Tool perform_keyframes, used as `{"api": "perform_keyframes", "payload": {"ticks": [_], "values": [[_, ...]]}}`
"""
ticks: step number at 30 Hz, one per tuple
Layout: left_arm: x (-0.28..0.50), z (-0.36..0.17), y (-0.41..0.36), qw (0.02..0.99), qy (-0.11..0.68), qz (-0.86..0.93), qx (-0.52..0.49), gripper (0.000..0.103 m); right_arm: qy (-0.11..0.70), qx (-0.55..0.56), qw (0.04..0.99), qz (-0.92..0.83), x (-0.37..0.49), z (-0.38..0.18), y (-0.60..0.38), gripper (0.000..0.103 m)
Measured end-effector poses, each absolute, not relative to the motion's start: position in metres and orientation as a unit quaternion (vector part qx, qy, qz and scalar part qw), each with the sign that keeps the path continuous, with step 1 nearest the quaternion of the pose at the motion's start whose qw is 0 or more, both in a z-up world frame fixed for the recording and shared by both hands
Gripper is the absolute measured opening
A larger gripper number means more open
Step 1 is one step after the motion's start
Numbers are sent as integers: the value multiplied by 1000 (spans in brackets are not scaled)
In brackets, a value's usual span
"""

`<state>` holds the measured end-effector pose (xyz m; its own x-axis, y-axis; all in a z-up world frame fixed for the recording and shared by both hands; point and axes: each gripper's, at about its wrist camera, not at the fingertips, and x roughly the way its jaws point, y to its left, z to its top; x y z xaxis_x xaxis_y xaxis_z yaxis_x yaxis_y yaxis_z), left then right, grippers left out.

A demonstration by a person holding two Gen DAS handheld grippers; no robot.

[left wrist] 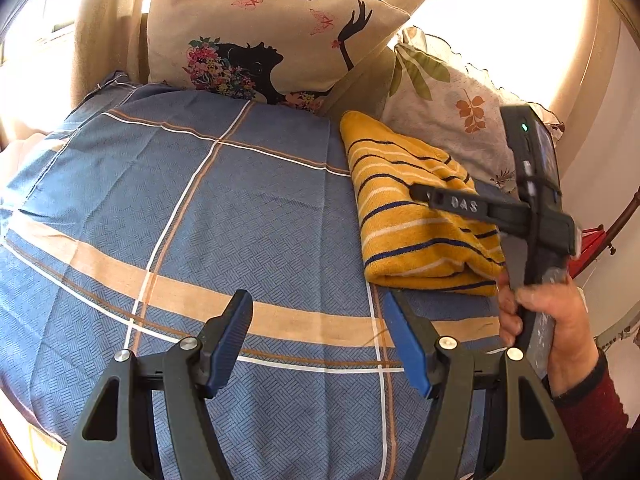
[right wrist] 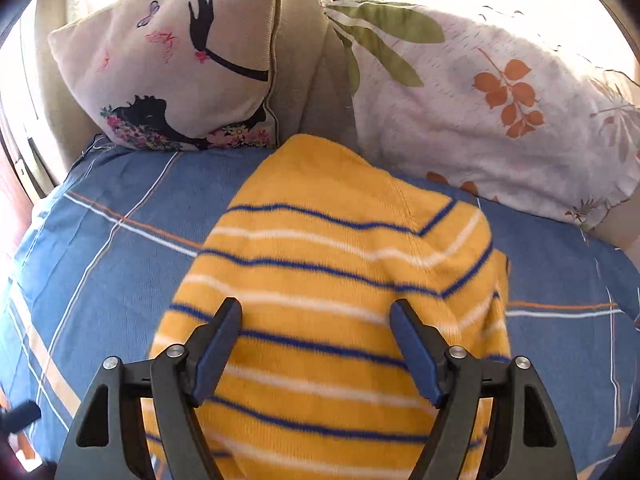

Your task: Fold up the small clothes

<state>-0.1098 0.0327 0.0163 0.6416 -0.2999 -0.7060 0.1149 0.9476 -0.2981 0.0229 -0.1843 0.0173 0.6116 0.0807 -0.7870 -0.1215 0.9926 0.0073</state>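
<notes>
Only from the left wrist is the hand [left wrist: 552,320] seen; folded sweater [right wrist: 332,280] lies under the right gripper [right wrist: 316,312], left gripper [left wrist: 318,306] over bedsheet [left wrist: 160,200], both gaping, nothing held.

A blue checked bedsheet [left wrist: 200,208] covers the bed. At its far edge a cream cushion [left wrist: 256,28] printed with a silhouette and butterflies leans upright; beside it lies a leaf-patterned pillow [right wrist: 500,92].
</notes>
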Motion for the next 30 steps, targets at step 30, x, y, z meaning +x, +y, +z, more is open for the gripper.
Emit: {"api": "perform_keyframes", "payload": {"ticks": [30], "values": [[-206,64,-4,964,264,-7,-27,101,334,118,935,11,-210,40,-252,92]]}}
